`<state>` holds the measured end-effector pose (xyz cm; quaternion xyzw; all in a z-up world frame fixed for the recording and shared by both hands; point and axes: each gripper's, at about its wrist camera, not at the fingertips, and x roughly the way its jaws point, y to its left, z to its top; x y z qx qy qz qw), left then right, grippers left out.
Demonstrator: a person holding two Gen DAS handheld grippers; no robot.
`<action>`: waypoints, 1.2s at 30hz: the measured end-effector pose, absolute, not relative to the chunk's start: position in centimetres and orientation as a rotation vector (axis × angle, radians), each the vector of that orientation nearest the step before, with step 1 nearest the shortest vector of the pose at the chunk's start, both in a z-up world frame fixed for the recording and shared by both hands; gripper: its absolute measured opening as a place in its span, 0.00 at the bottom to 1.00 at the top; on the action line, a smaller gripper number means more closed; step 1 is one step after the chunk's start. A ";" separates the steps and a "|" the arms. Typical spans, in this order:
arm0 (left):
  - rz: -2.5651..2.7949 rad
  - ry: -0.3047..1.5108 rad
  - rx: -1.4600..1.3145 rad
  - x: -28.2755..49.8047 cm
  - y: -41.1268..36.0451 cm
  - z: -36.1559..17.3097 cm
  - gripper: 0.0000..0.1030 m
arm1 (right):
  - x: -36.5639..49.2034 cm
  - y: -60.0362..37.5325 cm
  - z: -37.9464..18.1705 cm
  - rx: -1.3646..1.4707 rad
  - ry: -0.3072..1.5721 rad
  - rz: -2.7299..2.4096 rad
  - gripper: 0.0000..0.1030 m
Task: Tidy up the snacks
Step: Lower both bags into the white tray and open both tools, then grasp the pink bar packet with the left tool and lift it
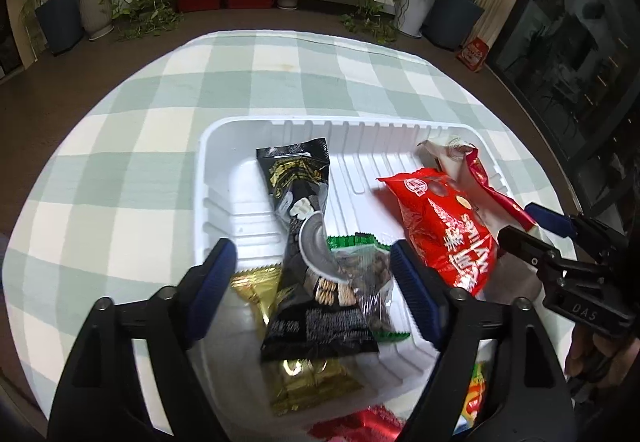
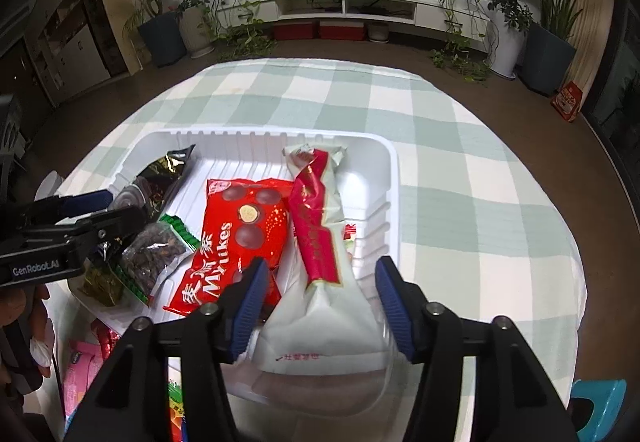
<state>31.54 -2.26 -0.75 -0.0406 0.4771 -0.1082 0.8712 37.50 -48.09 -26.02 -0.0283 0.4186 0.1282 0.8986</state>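
A white plastic tray (image 1: 224, 146) (image 2: 384, 178) sits on the checked tablecloth and holds several snack packs. My left gripper (image 1: 316, 282) is open over a black snack pack (image 1: 304, 242), which lies between the fingers on a gold pack (image 1: 256, 290) and a clear green-edged pack (image 1: 364, 274). My right gripper (image 2: 320, 306) is open over a white and red pack (image 2: 324, 242) that lies between its fingers. A red Mylikes bag (image 2: 236, 238) (image 1: 444, 226) lies in the tray's middle. The left gripper also shows in the right wrist view (image 2: 92, 214), and the right gripper in the left wrist view (image 1: 532, 226).
More snack packs lie on the cloth at the tray's near edge, pink (image 2: 80, 374) and red (image 1: 360, 426). The round table (image 1: 120, 162) drops off to a dark floor. Potted plants (image 2: 160, 34) and a TV bench (image 2: 344, 10) stand far behind. A blue stool (image 2: 596, 406) is at right.
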 end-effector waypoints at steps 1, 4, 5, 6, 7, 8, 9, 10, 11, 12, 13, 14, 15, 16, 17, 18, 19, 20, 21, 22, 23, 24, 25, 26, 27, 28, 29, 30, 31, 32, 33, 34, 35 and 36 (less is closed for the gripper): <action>-0.227 0.990 -0.088 31.1 -2.1 -0.4 0.87 | 37.4 -48.3 -25.8 -0.050 0.858 0.268 0.65; -0.219 0.961 -0.110 29.6 -1.3 0.7 0.97 | 37.1 -48.7 -25.2 -0.031 0.832 0.270 0.73; -0.213 0.951 -0.121 28.9 -1.0 1.1 0.99 | 36.9 -48.9 -24.9 -0.023 0.817 0.266 0.76; -0.211 0.943 -0.131 28.2 -0.7 1.4 1.00 | 36.8 -49.1 -24.7 -0.012 0.804 0.261 0.78; -0.211 0.933 -0.142 27.4 -0.4 1.7 1.00 | 36.7 -49.4 -24.5 0.001 0.791 0.260 0.82; -0.213 0.920 -0.148 26.4 -0.1 2.0 1.00 | 36.6 -49.8 -24.2 0.025 0.776 0.260 0.85; -0.210 0.908 -0.149 25.4 0.1 2.1 1.00 | 36.6 -50.2 -24.0 0.042 0.769 0.260 0.86; -0.210 0.902 -0.150 24.6 0.2 2.2 1.00 | 36.6 -50.7 -23.8 0.072 0.761 0.257 0.87; -0.210 0.898 -0.158 23.6 0.5 2.2 1.00 | 36.5 -51.2 -23.6 0.096 0.756 0.255 0.87; -0.209 0.897 -0.169 22.7 0.7 2.2 1.00 | 36.4 -51.9 -23.4 0.134 0.751 0.253 0.87; -0.209 0.899 -0.186 21.7 0.9 2.1 1.00 | 36.3 -52.3 -23.3 0.160 0.751 0.251 0.87; -0.209 0.901 -0.204 20.5 1.2 1.9 1.00 | 36.0 -53.0 -23.1 0.196 0.750 0.251 0.87; -0.207 0.903 -0.213 19.4 1.4 1.7 1.00 | 35.7 -53.5 -22.9 0.229 0.746 0.253 0.87; -0.203 0.906 -0.218 18.3 1.6 1.5 1.00 | 35.3 -53.9 -22.7 0.255 0.742 0.255 0.87; -0.192 0.912 -0.218 17.2 1.8 1.2 1.00 | 34.6 -54.4 -22.4 0.284 0.737 0.252 0.87; -0.182 0.918 -0.221 16.1 2.1 1.0 1.00 | 33.9 -54.7 -22.2 0.302 0.733 0.247 0.87; -0.177 0.923 -0.227 15.3 2.2 0.8 1.00 | 33.3 -54.9 -21.9 0.312 0.730 0.243 0.87; -0.174 0.927 -0.239 14.4 2.4 0.6 1.00 | 32.6 -55.0 -21.6 0.324 0.727 0.237 0.87; -0.177 0.930 -0.250 13.5 2.5 0.5 1.00 | 31.5 -55.2 -21.3 0.339 0.723 0.231 0.87; -0.182 0.933 -0.254 12.8 2.5 0.3 1.00 | 30.4 -55.2 -21.1 0.347 0.722 0.229 0.87; -0.188 0.935 -0.251 12.1 2.3 0.2 1.00 | 29.3 -55.0 -21.1 0.350 0.722 0.229 0.87; -0.193 0.940 -0.247 11.5 2.0 0.0 1.00 | 28.5 -54.8 -21.1 0.347 0.723 0.231 0.87; -0.202 0.947 -0.246 10.9 1.7 -0.3 1.00 | 27.2 -54.4 -21.1 0.333 0.728 0.239 0.87; -0.211 0.950 -0.249 10.5 1.4 -0.5 1.00 | 26.3 -54.0 -21.3 0.319 0.733 0.244 0.87; -0.219 0.952 -0.252 10.0 1.2 -0.6 1.00 | 25.1 -53.5 -21.5 0.304 0.738 0.248 0.87; -0.223 0.953 -0.251 9.7 0.9 -0.7 1.00 | 23.9 -53.0 -21.8 0.289 0.744 0.256 0.87; -0.226 0.953 -0.246 9.2 0.7 -0.8 1.00 | 22.6 -52.5 -22.2 0.277 0.751 0.264 0.87; -0.227 0.956 -0.239 8.9 0.5 -0.9 1.00 | 21.7 -52.1 -22.6 0.267 0.760 0.264 0.87; -0.226 0.962 -0.231 8.5 0.3 -1.1 1.00 | 21.1 -51.9 -23.0 0.261 0.768 0.263 0.87; -0.221 0.967 -0.228 8.2 0.2 -1.2 1.00 | 20.2 -51.6 -23.6 0.252 0.787 0.265 0.87; -0.217 0.972 -0.226 7.8 0.2 -1.3 1.00 | 19.6 -51.3 -24.0 0.244 0.803 0.264 0.87; -0.216 0.978 -0.225 7.5 0.2 -1.5 1.00 | 19.1 -51.3 -24.3 0.238 0.810 0.257 0.87; -0.215 0.985 -0.224 7.2 0.2 -1.7 1.00 | 18.7 -51.3 -24.6 0.234 0.815 0.246 0.87; -0.208 0.991 -0.222 7.2 0.2 -1.9 1.00 | 18.3 -51.4 -24.8 0.235 0.824 0.229 0.87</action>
